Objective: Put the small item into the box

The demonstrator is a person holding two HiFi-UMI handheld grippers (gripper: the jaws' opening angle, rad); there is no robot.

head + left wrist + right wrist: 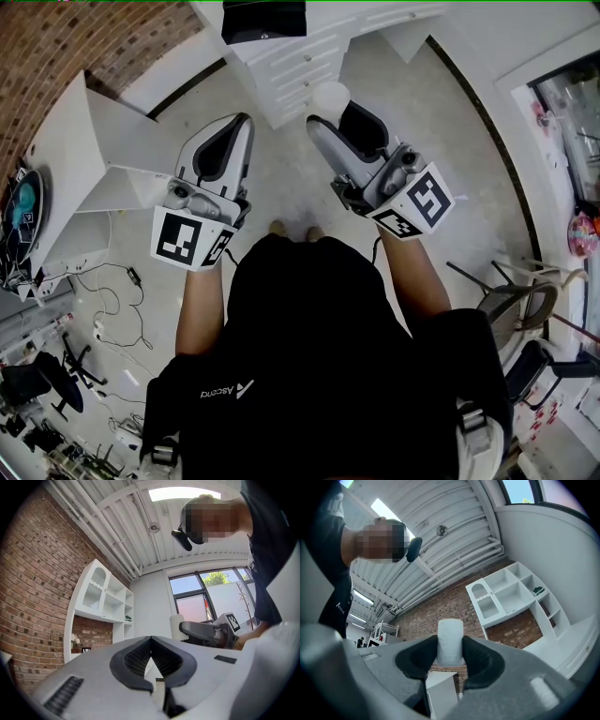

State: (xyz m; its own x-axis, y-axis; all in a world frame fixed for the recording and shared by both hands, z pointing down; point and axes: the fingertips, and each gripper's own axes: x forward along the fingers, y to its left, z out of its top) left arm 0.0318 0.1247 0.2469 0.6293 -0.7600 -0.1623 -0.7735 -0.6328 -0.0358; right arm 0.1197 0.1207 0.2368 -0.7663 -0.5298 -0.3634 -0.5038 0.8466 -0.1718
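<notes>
The right gripper (339, 120) was clamped on the small item (450, 637), a white cylinder. The cylinder stood upright between the two dark pads, and each pad pressed against one side of it. In the head view the item appeared at upper centre, protruding past the jaw tips above the pale floor (281, 187).

The left gripper (151, 641) had its jaws closed together, tip to tip, with nothing between them. Both grippers were held side by side and apart at mid frame, ahead of the person's black shirt (319, 356).

A white shelf unit (513, 592) stood against a brick wall (37, 583). It occupied the right of the right gripper view and the left of the left gripper view. A white table (89, 169) stood at the left of the head view.
</notes>
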